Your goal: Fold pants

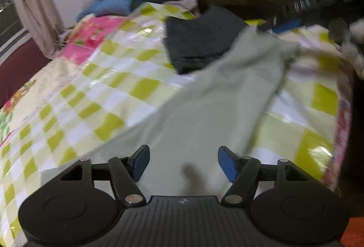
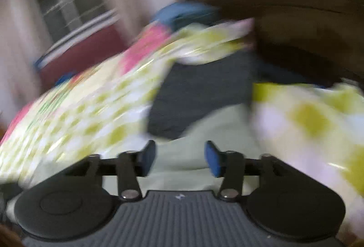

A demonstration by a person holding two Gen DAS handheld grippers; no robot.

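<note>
Closest to the left wrist camera, the left gripper [image 1: 183, 162] hangs with its blue-padded fingers [image 1: 141, 161] spread wide apart, nothing between them. Directly below and ahead lie the pale green pants [image 1: 216, 97], spread as a long strip running away over a bed covered by a glossy green-and-white checked sheet [image 1: 102, 87]. The far end of the pants reaches the right gripper [image 1: 281, 25], seen small and blurred at the upper right; from this view it cannot be told whether it grips the cloth. Beyond the pants rests a dark grey folded garment [image 1: 195, 42], then a blue cushion [image 1: 118, 4] and a curtain [image 1: 29, 1] at the wall.

The right wrist view is heavily smeared by motion. It shows the right gripper [image 2: 179, 160] with jaws apart above pale green cloth [image 2: 204, 133], not clamped on it, with the grey garment [image 2: 200, 92] just past it and a window [image 2: 68, 1] that the left view barely shows. Only the left view gives the full length of the pants.

The pants look light, soft and limp, likely to sag and crease when lifted, and may slide on the shiny sheet. A sound hold would probably be at an end's two corners, pinching both layers
</note>
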